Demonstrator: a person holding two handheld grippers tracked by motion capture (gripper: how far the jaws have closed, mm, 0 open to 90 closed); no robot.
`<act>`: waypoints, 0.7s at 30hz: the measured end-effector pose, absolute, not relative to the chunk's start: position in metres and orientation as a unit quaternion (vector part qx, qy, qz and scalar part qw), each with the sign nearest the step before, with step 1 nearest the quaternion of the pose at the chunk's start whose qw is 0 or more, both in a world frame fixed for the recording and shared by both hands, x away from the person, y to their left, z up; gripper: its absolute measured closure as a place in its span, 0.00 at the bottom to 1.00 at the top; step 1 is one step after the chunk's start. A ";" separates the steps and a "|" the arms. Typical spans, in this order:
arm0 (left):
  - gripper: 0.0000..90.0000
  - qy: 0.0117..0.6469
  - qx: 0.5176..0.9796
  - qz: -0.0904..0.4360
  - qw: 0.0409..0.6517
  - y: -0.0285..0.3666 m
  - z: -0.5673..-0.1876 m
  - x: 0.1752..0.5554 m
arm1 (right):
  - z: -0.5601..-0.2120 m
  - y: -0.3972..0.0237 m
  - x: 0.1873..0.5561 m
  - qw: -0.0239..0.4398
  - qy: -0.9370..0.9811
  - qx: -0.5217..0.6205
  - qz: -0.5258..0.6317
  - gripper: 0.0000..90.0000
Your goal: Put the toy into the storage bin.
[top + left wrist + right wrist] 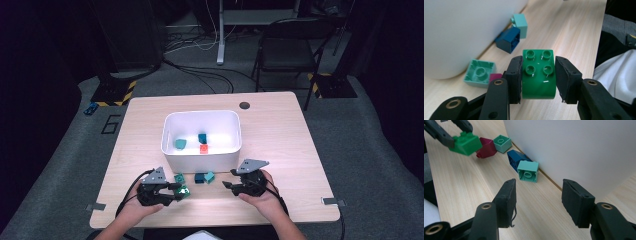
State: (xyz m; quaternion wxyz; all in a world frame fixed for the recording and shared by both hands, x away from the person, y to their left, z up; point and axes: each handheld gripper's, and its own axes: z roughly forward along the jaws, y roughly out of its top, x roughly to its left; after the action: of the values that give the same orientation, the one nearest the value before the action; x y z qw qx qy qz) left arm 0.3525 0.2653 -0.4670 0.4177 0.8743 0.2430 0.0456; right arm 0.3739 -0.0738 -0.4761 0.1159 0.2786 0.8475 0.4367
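A: Where are we with the bricks?

B: In my judgement partway. In the high view the white bin (201, 134) in the middle of the table (280, 130) already has three bricks in it: a teal one (180, 144) at about eight o'clock of its floor, a dark blue one (202, 137) near the centre, and an orange-red one (204, 148) just below that.

A: And the one in hand?

B: The left gripper (538, 75) has its jaws clamped on the two sides of a green four-stud brick (538, 75), studs facing the camera. From the right gripper view it looks clear of the tabletop. It sits at about seven o'clock from the bin, near the front wall, not yet over it.

A: The other gripper?

B: The right gripper (537, 201) stands partly open with nothing between its pads, only bare wood. It hovers at about five o'clock from the bin.

A: What's left outside?

B: Four more along the bin's front wall: a teal brick lying hollow side up (479, 73), a maroon one (487, 147) touching it, a dark blue brick tipped on its side (508, 39), and a light teal one (520, 24) against that. So by my count the green brick goes in next, then those four.
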 end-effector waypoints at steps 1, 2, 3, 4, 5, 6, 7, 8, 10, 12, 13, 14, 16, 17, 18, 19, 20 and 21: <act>0.65 0.244 0.873 0.048 0.420 0.266 -0.465 0.353 | -0.476 -0.074 0.374 0.115 0.847 0.280 0.436 0.50; 0.65 0.245 0.873 0.049 0.419 0.267 -0.461 0.355 | -0.476 -0.074 0.374 0.114 0.847 0.280 0.436 0.50; 0.65 0.249 0.871 0.050 0.420 0.269 -0.455 0.356 | -0.477 -0.074 0.374 0.115 0.848 0.278 0.436 0.50; 0.65 0.251 0.868 0.052 0.425 0.269 -0.451 0.357 | -0.477 -0.074 0.374 0.115 0.849 0.277 0.436 0.50; 0.65 0.253 0.867 0.051 0.427 0.270 -0.448 0.358 | -0.477 -0.073 0.374 0.114 0.849 0.277 0.435 0.50; 0.65 0.255 0.865 0.050 0.429 0.271 -0.443 0.359 | -0.477 -0.073 0.374 0.114 0.849 0.276 0.435 0.50; 0.65 0.256 0.863 0.052 0.432 0.271 -0.438 0.359 | -0.477 -0.073 0.374 0.114 0.850 0.276 0.435 0.50; 0.65 0.256 0.862 0.053 0.434 0.272 -0.432 0.360 | -0.477 -0.072 0.374 0.113 0.850 0.278 0.434 0.50; 0.65 0.258 0.859 0.055 0.438 0.274 -0.424 0.361 | -0.477 -0.072 0.374 0.113 0.850 0.275 0.434 0.50; 0.65 0.261 0.856 0.058 0.442 0.276 -0.416 0.364 | -0.478 -0.073 0.374 0.114 0.851 0.274 0.434 0.50; 0.65 0.265 0.853 0.056 0.445 0.277 -0.413 0.365 | -0.478 -0.073 0.374 0.114 0.851 0.275 0.434 0.50; 0.65 0.266 0.853 0.056 0.446 0.279 -0.409 0.367 | -0.478 -0.073 0.374 0.113 0.851 0.275 0.433 0.50; 0.65 0.271 0.849 0.060 0.450 0.281 -0.400 0.370 | -0.478 -0.073 0.374 0.114 0.851 0.273 0.434 0.50; 0.65 0.272 0.848 0.062 0.450 0.282 -0.396 0.372 | -0.478 -0.073 0.374 0.114 0.851 0.273 0.434 0.50; 0.65 0.274 0.846 0.066 0.453 0.283 -0.392 0.373 | -0.478 -0.073 0.374 0.114 0.851 0.273 0.433 0.50; 0.65 0.274 0.846 0.073 0.451 0.284 -0.386 0.376 | -0.478 -0.073 0.375 0.113 0.852 0.273 0.433 0.50; 0.65 0.273 0.846 0.080 0.452 0.284 -0.382 0.377 | -0.479 -0.073 0.374 0.111 0.852 0.275 0.431 0.50; 0.65 0.275 0.845 0.082 0.452 0.285 -0.378 0.379 | -0.479 -0.073 0.375 0.113 0.852 0.273 0.432 0.50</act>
State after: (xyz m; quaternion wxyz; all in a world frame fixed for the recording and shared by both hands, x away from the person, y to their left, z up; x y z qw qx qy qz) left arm 0.3789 0.2854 -0.3776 0.4520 0.8446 0.2748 0.0821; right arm 0.3748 -0.0729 -0.4790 0.1128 0.2734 0.8520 0.4320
